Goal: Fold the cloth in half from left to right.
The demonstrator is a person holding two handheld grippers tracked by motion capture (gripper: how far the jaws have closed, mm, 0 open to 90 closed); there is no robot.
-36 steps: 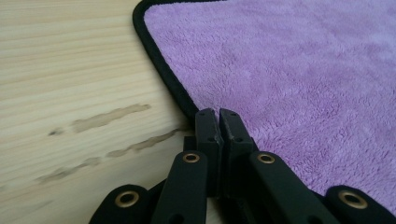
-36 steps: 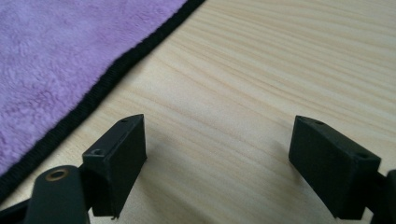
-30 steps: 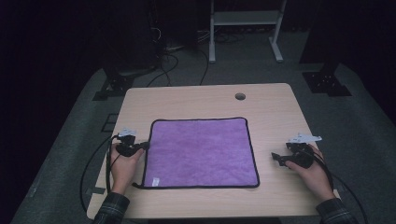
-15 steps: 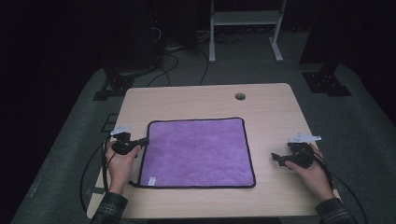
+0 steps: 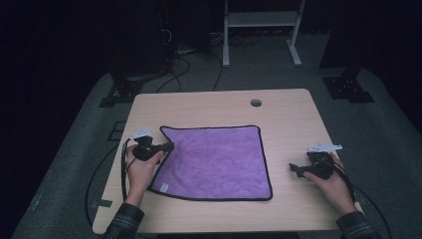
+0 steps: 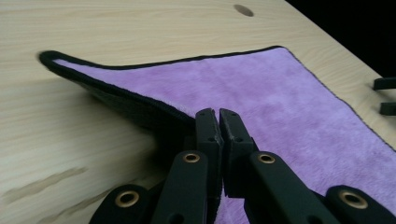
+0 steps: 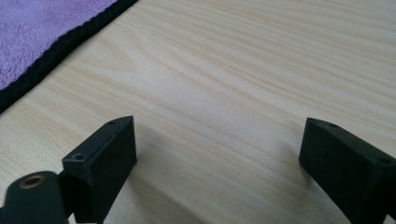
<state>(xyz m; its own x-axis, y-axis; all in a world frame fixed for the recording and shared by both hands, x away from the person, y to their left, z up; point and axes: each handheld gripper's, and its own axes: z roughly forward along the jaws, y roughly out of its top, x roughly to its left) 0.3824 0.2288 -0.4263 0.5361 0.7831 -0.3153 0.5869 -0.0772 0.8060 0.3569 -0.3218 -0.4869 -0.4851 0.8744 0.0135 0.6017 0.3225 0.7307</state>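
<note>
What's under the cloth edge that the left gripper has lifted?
Under the raised edge of the purple cloth, pinched by the left gripper, the bare wooden table shows in shadow. Whatever lies beneath the flat remainder is covered.

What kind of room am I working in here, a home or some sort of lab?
Most likely a lab or recording studio, not a home: a bare wooden table with a cable hole stands on grey carpet against dark surroundings, with loose cables and a metal stand behind it.

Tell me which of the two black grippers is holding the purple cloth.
The left gripper, shut on the purple microfibre cloth at its left edge, lifting it. The right gripper stands open over bare wooden table.
</note>
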